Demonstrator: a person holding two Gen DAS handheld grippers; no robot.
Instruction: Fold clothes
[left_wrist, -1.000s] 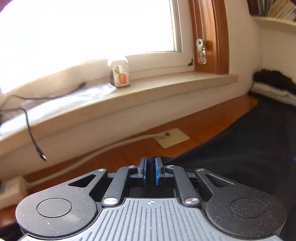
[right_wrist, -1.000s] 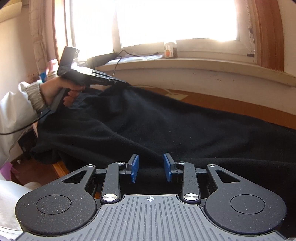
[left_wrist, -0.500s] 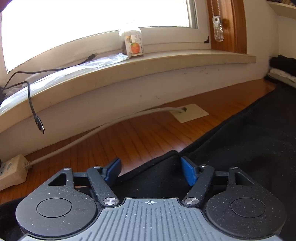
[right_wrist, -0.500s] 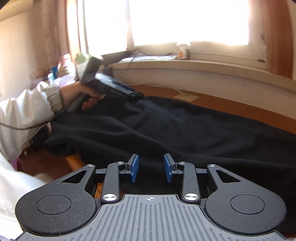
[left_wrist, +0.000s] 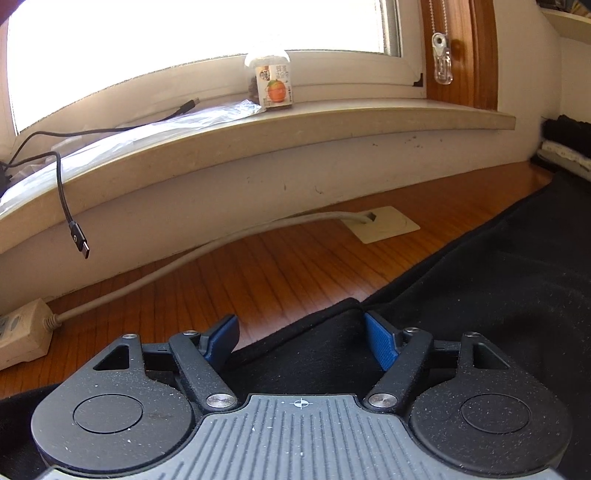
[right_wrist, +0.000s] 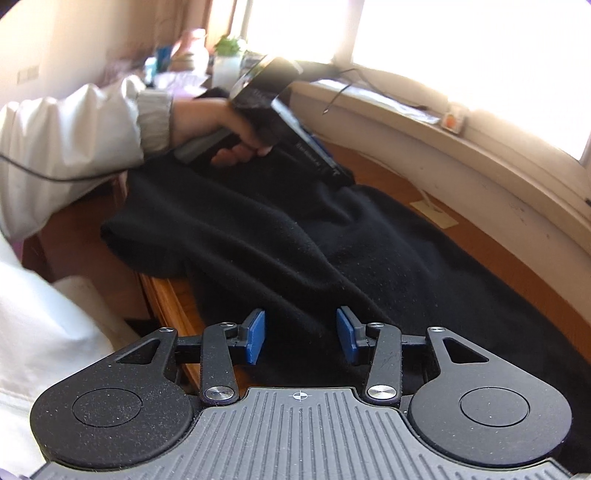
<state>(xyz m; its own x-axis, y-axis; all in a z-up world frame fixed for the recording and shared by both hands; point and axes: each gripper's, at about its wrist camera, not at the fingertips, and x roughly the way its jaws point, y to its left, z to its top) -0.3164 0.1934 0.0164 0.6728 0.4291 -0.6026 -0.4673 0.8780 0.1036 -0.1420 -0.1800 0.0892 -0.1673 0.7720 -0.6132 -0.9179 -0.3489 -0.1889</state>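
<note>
I'm seeing the black garment (right_wrist: 295, 236) lying across the desk (left_wrist: 280, 273); my left tool (left_wrist: 301, 338) is spreading wide over its corner at six o'clock, my right tool (right_wrist: 301, 334) opening, fabric between, unpinched.

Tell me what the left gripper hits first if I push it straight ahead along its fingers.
Probably the black garment: its edge already lies between the open left gripper's fingers. Just past that edge it would likely meet the bare wooden tabletop, then the grey cable below the windowsill; depth is unclear.
</note>
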